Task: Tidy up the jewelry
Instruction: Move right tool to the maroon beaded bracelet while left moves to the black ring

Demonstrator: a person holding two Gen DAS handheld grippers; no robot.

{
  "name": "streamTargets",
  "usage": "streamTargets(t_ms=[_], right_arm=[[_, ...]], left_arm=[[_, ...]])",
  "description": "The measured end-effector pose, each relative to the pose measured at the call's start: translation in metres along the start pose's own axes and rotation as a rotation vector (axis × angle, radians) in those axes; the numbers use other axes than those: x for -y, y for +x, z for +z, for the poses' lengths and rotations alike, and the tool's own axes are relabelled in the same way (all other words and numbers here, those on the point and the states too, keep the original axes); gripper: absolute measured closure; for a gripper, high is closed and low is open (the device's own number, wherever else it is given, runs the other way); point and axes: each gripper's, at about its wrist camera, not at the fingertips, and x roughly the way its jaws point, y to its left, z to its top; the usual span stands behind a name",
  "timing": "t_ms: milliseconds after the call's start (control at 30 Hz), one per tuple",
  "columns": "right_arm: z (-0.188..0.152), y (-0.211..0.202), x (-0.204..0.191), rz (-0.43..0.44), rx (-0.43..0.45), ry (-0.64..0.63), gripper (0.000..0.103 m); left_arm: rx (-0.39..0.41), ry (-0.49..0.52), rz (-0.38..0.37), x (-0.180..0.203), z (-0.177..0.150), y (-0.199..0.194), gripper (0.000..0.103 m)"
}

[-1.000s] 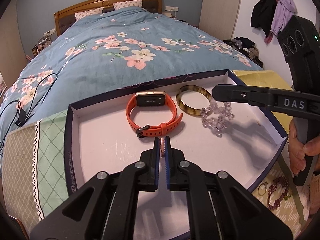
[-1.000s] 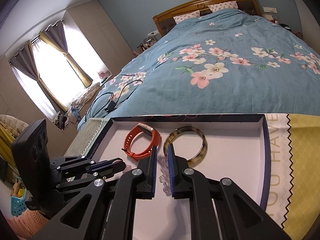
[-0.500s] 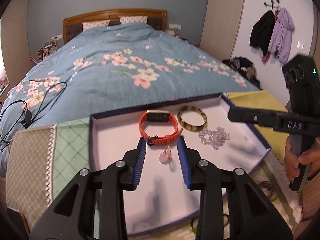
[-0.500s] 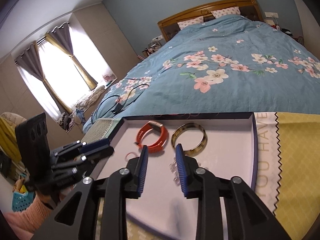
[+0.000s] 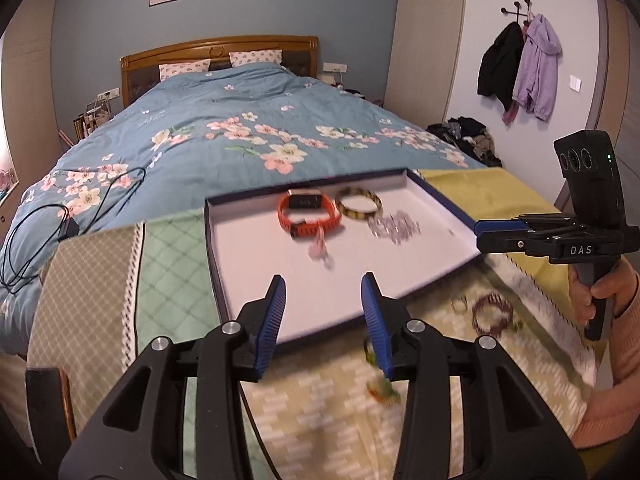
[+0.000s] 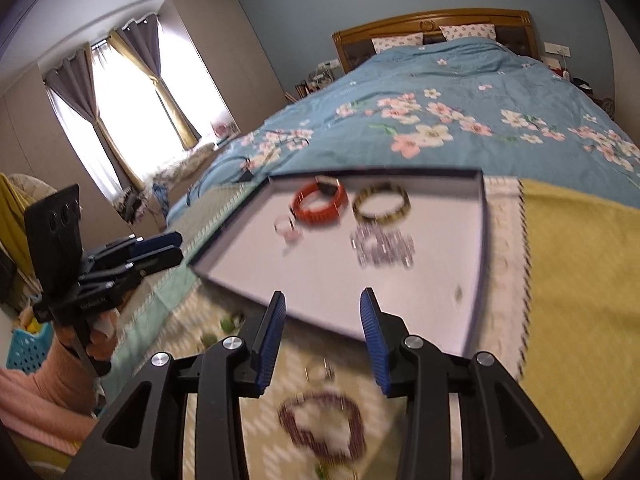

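A bed (image 5: 224, 136) with a blue flowered cover fills the back of the room. In front of it a shallow tray (image 5: 248, 264) with a dark rim lies on a patterned cloth (image 5: 328, 408). Inside it sit an orange watch (image 5: 309, 216), a mottled bangle (image 5: 358, 203), a clear bead bracelet (image 5: 394, 228) and a small pink piece (image 5: 318, 246) (blurred). A dark red bead bracelet (image 6: 322, 428) lies on the cloth outside the tray. The left gripper (image 5: 323, 312) and right gripper (image 6: 322, 316) have just been opening; both sets of jaws stand partly apart, nothing between them.
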Motion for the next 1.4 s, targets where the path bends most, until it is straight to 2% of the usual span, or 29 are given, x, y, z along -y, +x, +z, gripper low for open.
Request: streamTargets(t_ms=[367,567,733,933,1033,1133,1233,1333,1400], right_arm=[[-0.051,-0.009,0.012,-0.054,-0.075,0.046,0.066],[-0.054,-0.004,0.009,-0.064,-0.086,0.036,0.067],[-0.055,0.001,0.005,-0.070,-0.095,0.017,0.067],[-0.053,0.003,0.004,-0.081,-0.105,-0.001,0.069],[-0.053,0.006,0.000,-0.095,-0.116,-0.026,0.079],[-0.053,0.007,-0.002,-0.101,-0.120,-0.040,0.085],[-0.053,0.008,-0.002,-0.097,-0.124,-0.040,0.100],[-0.053,0.007,-0.004,-0.093,-0.120,-0.045,0.100],[-0.053,0.007,-0.005,-0.081,-0.116,-0.045,0.100]], left_arm=[[-0.070,0.009,-0.034,0.023,-0.042,0.000,0.061],[-0.120,0.043,-0.050,0.039,-0.057,0.006,0.060],[-0.123,0.054,-0.073,0.047,-0.054,0.009,0.062],[-0.144,0.132,-0.117,0.075,-0.047,0.025,0.065],[-0.175,0.142,-0.116,0.082,-0.044,0.040,0.066],[-0.227,0.111,-0.108,0.080,-0.042,0.057,0.069],[-0.233,0.093,-0.119,0.077,-0.038,0.064,0.073],[-0.237,0.084,-0.106,0.074,-0.038,0.068,0.081],[-0.237,0.075,-0.097,0.073,-0.038,0.068,0.082]])
